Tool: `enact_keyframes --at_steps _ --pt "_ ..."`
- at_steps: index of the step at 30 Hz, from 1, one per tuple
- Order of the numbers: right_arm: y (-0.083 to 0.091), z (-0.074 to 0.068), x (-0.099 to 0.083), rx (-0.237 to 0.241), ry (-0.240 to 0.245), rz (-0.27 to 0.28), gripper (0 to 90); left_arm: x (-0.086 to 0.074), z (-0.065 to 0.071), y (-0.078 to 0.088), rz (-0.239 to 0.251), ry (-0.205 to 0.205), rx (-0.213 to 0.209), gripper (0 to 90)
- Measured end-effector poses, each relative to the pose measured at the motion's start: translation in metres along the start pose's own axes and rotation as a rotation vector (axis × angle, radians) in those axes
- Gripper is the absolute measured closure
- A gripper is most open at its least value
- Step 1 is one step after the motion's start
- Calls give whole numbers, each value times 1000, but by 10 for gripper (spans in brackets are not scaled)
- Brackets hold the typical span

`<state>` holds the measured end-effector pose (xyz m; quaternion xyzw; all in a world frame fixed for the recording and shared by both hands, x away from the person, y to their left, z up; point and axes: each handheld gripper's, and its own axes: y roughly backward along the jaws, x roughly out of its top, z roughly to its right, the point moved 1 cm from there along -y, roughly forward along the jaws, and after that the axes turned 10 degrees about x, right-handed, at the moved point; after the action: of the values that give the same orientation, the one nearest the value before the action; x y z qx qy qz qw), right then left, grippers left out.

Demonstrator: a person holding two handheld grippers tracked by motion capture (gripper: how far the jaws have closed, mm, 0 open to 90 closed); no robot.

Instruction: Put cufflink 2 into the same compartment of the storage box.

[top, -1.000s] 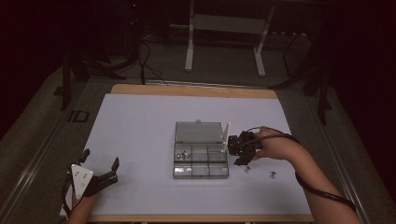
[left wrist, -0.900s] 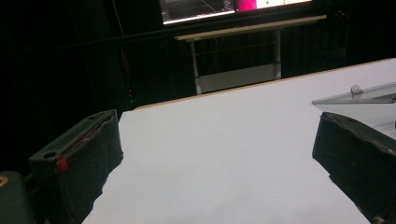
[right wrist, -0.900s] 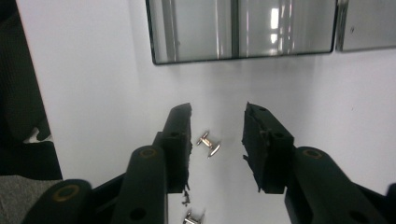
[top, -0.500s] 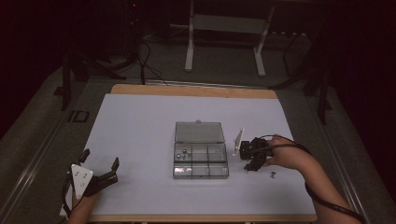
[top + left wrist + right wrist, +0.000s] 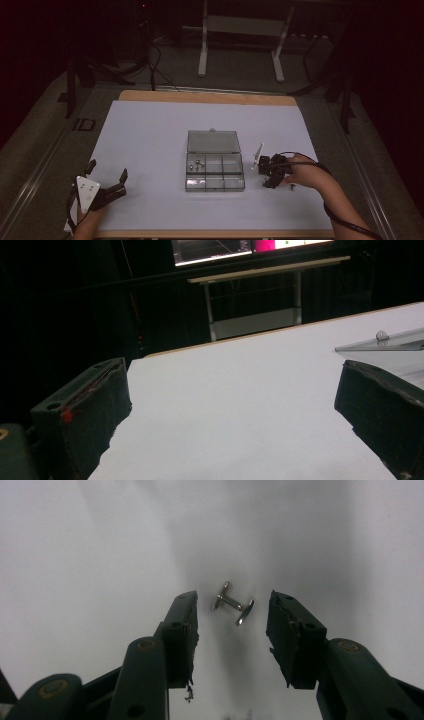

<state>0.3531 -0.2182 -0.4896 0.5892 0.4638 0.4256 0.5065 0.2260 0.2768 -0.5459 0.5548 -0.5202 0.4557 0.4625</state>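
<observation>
A small silver metal piece, shaped like a bar with two end caps, lies on the white table top. My right gripper points down over it. Its jaws have just been opening and stand on either side of the piece without touching it. In the high view the right gripper is low over the table, just right of a clear compartment box. The box's lid is laid back, and a few small metal parts lie in its far-left compartment. My left gripper rests open at the front left, holding nothing.
Another tiny metal part lies by the right hand. The white sheet covers the table top, with a wooden edge at the far side. In the left gripper view the box lid rises at the right.
The right gripper has moved away from the box's right edge, toward the front right and down to the table. Its jaws are wider apart. The left gripper has stayed put.
</observation>
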Motion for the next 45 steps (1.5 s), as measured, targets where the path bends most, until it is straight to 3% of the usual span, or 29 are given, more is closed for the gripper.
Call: enact_keyframes --at_steps 8,15,19,25,29,36,41,45 --pt "-14 4 2 23 -34 1 559 0 0 0 1 0 0 24" --pt "-16 9 -1 40 -63 9 627 0 0 0 0 0 0 24" --pt "-16 8 0 36 -57 -9 675 0 0 0 1 1 0 24" --pt "-15 6 4 33 -24 -62 715 0 0 0 0 1 0 24" --pt "-9 5 6 42 -10 -58 719 0 0 0 -1 0 0 24" --pt "4 -2 14 43 95 -65 720 0 0 0 1 0 0 24" --pt "12 -4 18 32 119 -59 720 0 0 0 1 0 -1 24" --pt "32 -11 28 14 178 -45 719 0 0 0 2 1 -2 24"
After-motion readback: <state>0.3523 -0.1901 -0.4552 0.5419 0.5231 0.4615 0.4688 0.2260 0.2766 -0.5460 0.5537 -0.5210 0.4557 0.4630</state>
